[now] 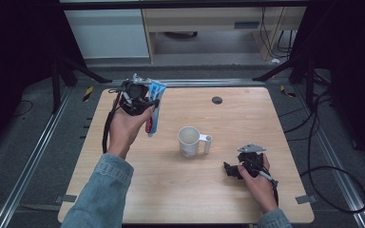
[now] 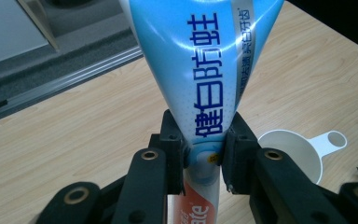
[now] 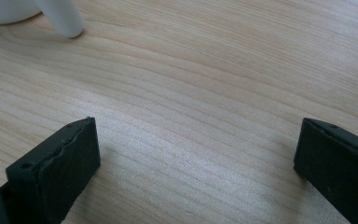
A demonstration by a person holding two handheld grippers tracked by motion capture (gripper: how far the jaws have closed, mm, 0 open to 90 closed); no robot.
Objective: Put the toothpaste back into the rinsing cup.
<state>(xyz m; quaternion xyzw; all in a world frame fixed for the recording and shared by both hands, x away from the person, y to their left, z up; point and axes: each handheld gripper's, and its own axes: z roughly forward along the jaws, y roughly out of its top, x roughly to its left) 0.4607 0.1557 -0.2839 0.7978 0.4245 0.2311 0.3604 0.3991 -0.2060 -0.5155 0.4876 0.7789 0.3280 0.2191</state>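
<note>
A toothpaste tube [image 1: 154, 108], blue at its flat end and red toward the cap, hangs upright above the table's far left part. My left gripper [image 1: 148, 102] is shut on the tube [image 2: 205, 70], its pads [image 2: 235, 154] pressing the tube's middle from both sides. A white mug [image 1: 188, 141] with its handle to the right stands at the table's middle, and its rim [image 2: 291, 149] lies beyond the left jaws. My right gripper [image 1: 230, 169] rests low on the wood, right of the mug, and stands open [image 3: 196, 154] with bare table between its fingers. The mug's handle [image 3: 64, 21] shows at the top left there.
The wooden table [image 1: 247, 118] has a dark round grommet [image 1: 217, 99] near its far edge. Black frame struts [image 1: 290, 66] and cables [image 1: 313, 142] flank it on the right. A pale cabinet [image 1: 109, 33] stands behind.
</note>
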